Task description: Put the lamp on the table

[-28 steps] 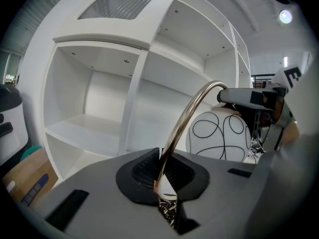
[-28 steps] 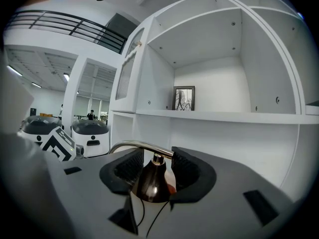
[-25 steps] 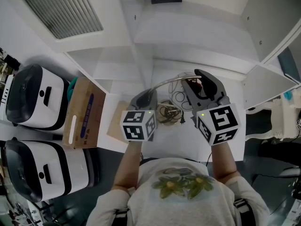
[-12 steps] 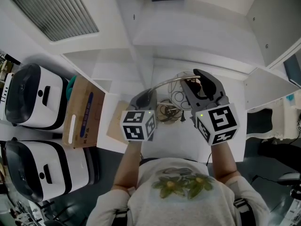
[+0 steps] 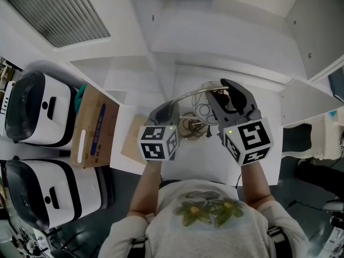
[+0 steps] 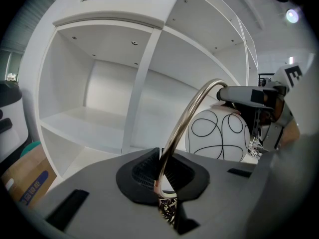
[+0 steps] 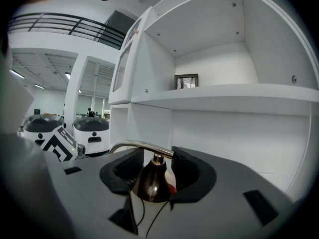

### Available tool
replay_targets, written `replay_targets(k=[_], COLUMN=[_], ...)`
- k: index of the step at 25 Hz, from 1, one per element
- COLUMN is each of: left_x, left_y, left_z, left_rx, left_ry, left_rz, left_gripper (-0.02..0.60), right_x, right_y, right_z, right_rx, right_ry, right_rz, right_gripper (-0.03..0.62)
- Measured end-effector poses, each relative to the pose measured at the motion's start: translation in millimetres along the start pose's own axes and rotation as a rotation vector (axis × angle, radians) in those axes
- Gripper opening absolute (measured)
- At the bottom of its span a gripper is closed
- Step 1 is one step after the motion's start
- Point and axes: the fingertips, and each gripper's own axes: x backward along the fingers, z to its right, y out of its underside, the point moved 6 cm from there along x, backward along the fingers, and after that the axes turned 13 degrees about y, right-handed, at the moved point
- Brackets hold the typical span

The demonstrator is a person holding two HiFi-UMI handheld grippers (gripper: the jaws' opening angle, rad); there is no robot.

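White open shelving (image 5: 226,36) faces me, a white table (image 5: 207,157) below it. Over that table is the curved brass-armed lamp (image 6: 180,121). My left gripper (image 6: 162,171) is clamped on its arm, and my right gripper (image 7: 154,171) squeezes its dark cone cap (image 7: 152,182). Only the left gripper view shows its black-lined white globe (image 6: 219,133); only the head view shows the tangled cord (image 5: 203,110).

The lamp (image 6: 218,133) has a white globe with looping black lines, a brass-gold arm (image 6: 187,118) between the left gripper's (image 6: 160,176) black ribbed pads (image 6: 137,176), and a glossy dark-brown cap (image 7: 148,185) in the grey right gripper (image 7: 152,173). Left of both, a brown cardboard box (image 5: 94,128) bears blue print
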Motion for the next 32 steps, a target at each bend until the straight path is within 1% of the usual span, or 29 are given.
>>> replay_targets(k=[32], left_x=[-7.1], left_y=[10.4], left_z=[-12.4], left_rx=[0.008], left_ry=[-0.029], left_rz=[-0.015], left_gripper=[0.038], right_x=[-14.3], right_y=[15.4], right_z=[-2.8], right_rx=[0.004], right_ry=[-0.034], right_rz=[0.008], right_gripper=[0.192])
